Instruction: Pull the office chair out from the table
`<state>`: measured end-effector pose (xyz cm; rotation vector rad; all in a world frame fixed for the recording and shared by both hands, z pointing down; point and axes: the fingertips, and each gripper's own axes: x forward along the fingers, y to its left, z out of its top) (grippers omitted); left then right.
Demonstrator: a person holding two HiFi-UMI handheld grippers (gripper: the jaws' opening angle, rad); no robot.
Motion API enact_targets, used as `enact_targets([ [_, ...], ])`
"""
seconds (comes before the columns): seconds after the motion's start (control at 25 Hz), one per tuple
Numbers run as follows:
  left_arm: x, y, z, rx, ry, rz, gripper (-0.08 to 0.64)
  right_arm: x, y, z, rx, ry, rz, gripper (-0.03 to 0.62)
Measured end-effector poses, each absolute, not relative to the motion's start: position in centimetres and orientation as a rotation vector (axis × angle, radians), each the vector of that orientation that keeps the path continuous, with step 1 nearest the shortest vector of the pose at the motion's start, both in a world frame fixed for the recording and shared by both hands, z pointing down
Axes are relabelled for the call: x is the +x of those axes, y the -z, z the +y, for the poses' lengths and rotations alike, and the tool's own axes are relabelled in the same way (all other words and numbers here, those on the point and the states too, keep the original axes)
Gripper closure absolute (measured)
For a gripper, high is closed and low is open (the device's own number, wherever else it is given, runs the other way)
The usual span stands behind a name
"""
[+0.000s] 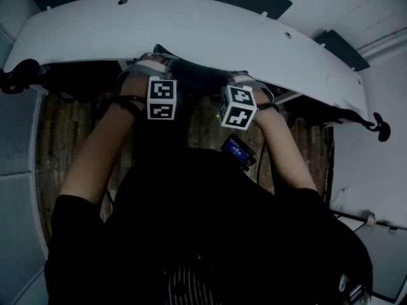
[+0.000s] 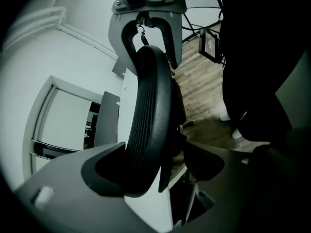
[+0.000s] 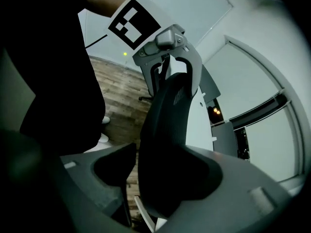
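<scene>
The office chair's black backrest (image 1: pixel 186 74) is tucked against the white curved table (image 1: pixel 210 33). In the head view, my left gripper (image 1: pixel 151 68) and right gripper (image 1: pixel 245 84) both reach down onto the backrest's top edge, one at each side. In the left gripper view, the ribbed backrest edge (image 2: pixel 150 115) runs between the open jaws of the left gripper (image 2: pixel 153 166), with a gap on its right side. The right gripper (image 3: pixel 160 171) also stands open astride the backrest (image 3: pixel 167 125), with a gap on its left side. Each gripper view shows the other gripper farther along the same edge.
Wooden floor (image 1: pixel 57 145) lies under the table. The person's dark clothing (image 1: pixel 203 234) fills the lower head view, and their white shoes (image 2: pixel 227 116) stand close behind the chair. A small device with a blue screen (image 1: pixel 236 150) hangs at the waist. A black box (image 2: pixel 210 42) sits on the floor.
</scene>
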<state>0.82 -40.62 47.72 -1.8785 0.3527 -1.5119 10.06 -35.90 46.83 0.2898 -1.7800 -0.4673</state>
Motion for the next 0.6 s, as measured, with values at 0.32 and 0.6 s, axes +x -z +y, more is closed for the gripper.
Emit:
enact_targets([
  [0.32,0.8,-46.4,-42.5,-1.739,1.432,0.456,0.416,9.4,-47.1,-36.4,0.283,0.517,-1.778,0.397],
  [0.6,0.6,-46.6,-42.5,-1.738,1.456,0.419,0.42,9.4,-47.3,-36.3,0.283,0.496,-1.773,0.416],
])
